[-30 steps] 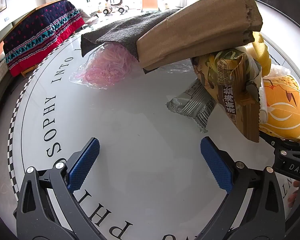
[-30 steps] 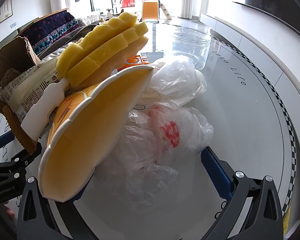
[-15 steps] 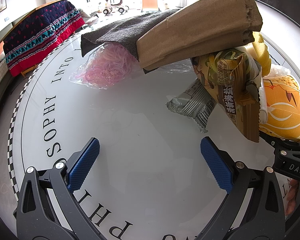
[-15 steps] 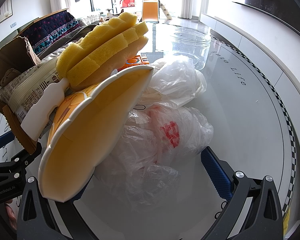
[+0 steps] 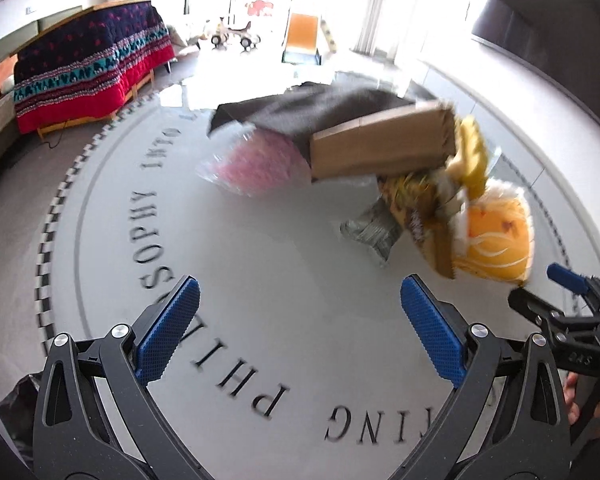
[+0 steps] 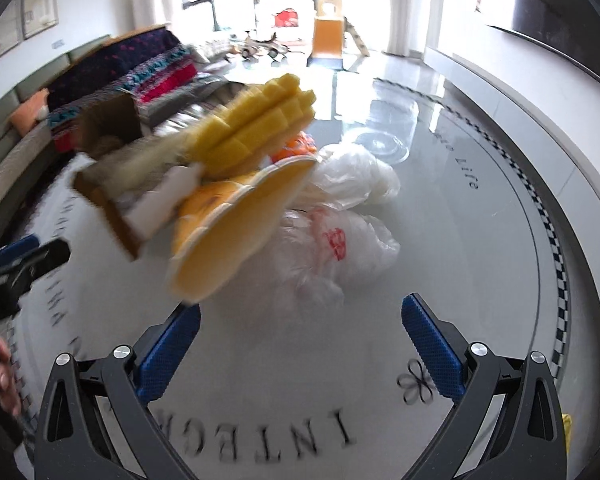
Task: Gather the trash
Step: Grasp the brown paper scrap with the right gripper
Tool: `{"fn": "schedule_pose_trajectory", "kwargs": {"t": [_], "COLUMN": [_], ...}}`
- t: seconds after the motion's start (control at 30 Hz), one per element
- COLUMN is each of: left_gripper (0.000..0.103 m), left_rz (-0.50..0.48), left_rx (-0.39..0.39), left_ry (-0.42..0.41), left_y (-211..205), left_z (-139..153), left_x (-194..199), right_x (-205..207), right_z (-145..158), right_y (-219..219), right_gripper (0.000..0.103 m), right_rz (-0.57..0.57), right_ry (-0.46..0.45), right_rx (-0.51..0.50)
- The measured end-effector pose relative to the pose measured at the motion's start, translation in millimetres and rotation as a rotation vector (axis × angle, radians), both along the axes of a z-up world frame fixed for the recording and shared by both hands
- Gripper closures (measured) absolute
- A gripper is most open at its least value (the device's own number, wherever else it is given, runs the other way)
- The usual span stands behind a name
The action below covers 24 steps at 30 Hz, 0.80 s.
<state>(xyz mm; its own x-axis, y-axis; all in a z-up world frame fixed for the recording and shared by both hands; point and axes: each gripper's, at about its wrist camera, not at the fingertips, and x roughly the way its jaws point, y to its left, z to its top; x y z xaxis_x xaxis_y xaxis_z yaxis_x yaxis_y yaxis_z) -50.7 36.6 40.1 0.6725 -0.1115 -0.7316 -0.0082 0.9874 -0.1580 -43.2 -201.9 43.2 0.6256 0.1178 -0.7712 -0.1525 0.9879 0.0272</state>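
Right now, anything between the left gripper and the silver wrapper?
Nothing visible. The left gripper is open over bare table; the silver wrapper lies ahead and right, its far end tucked under the yellow snack bag.

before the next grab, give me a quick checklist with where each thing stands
1. Left gripper open and empty: ok, nothing between its blue pads.
2. Right gripper open and empty: ok, nothing between its pads.
3. Pile reachable: ok, the orange bowl sits just ahead of the right gripper's left finger.
4. Plastic bags free to lift: cannot tell, the bowl overlaps them.
5. Stack stable: not ok, the yellow sponge and cardboard piece lean on other trash.
6. Sharp view: not ok, both views are motion-blurred.
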Motion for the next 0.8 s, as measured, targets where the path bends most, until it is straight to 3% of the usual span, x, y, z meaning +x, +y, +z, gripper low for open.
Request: {"fn": "schedule_pose_trajectory", "kwargs": {"t": [0.13, 0.3, 0.37, 0.4, 0.67, 0.8], "left_gripper": [0.006, 0.006, 0.006, 0.006, 0.006, 0.006], "left_rz": [0.014, 0.052, 0.054, 0.054, 0.062, 0.063], "left_rx": [-0.023, 0.027, 0.026, 0.035, 0.046, 0.043], "left_ry": [-0.029, -0.031, -0.038, -0.041, -0.042, -0.023], "left_y": [5, 15, 18, 19, 31, 34], "left_z": [20, 29, 33, 35, 33, 28], "left_x": [-12, -15, -18, -18, -22, -14], "right_x": [-18, -19, -11, -5, 26, 37], "right_z": [35, 75, 79, 81, 70, 67], "right_y": [-1, 25, 38, 49, 109, 122], "right_gripper": [0.003, 0.019, 0.035, 0.038, 0.058, 0.061], "right_rz": [0.061, 0.157, 0.191, 0.21, 0.318, 0.328], "right_ry": [-0.043, -0.076, -0.075, -0.067, -0.03, -0.022], "right_rx": [0.031, 0.064, 0.063, 0.065, 0.096, 0.094]}}
